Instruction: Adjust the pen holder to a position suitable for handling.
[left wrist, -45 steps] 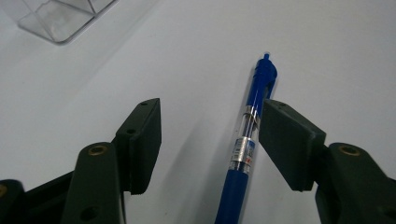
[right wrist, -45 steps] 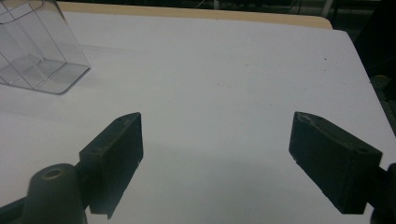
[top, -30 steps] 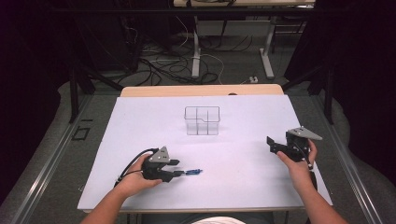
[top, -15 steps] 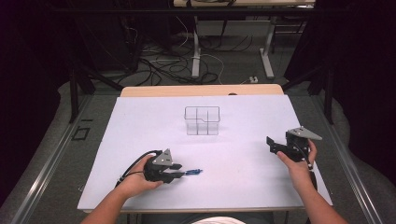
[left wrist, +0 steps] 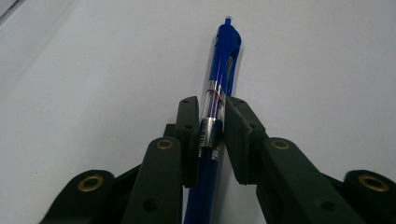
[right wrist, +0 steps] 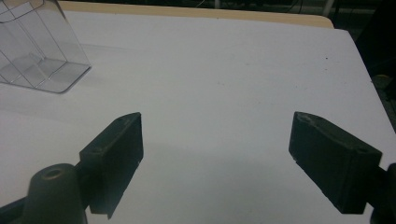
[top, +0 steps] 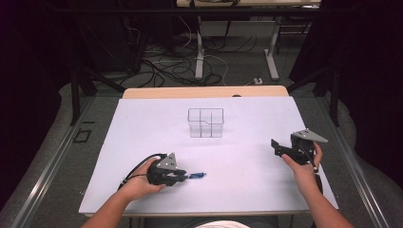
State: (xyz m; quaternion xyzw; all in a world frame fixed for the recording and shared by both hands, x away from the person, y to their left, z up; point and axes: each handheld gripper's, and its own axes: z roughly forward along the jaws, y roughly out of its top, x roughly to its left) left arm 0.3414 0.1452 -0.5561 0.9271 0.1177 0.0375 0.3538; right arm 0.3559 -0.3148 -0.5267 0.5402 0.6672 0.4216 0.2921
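Note:
A blue pen (left wrist: 219, 88) with a clear middle section lies along the white table top, its clip end pointing away. My left gripper (left wrist: 210, 116) is shut on the pen at the clear section, low over the table near the front left (top: 183, 176); the pen's blue end (top: 197, 175) sticks out to the right. My right gripper (top: 278, 147) is held above the table's right side, its jaws wide apart with nothing between them (right wrist: 215, 154). A clear plastic divided holder (top: 205, 122) stands upright at mid-table, and its corner (right wrist: 37, 51) appears at upper left in the right gripper view.
The white sheet (top: 142, 123) covers a wooden table whose far edge (top: 204, 91) shows behind it. Cables and desk legs lie on the floor beyond. Open sheet lies between the holder and both hands.
The left hand with the pen has shifted slightly and sits a little lower on the sheet. The right gripper has stayed where it was.

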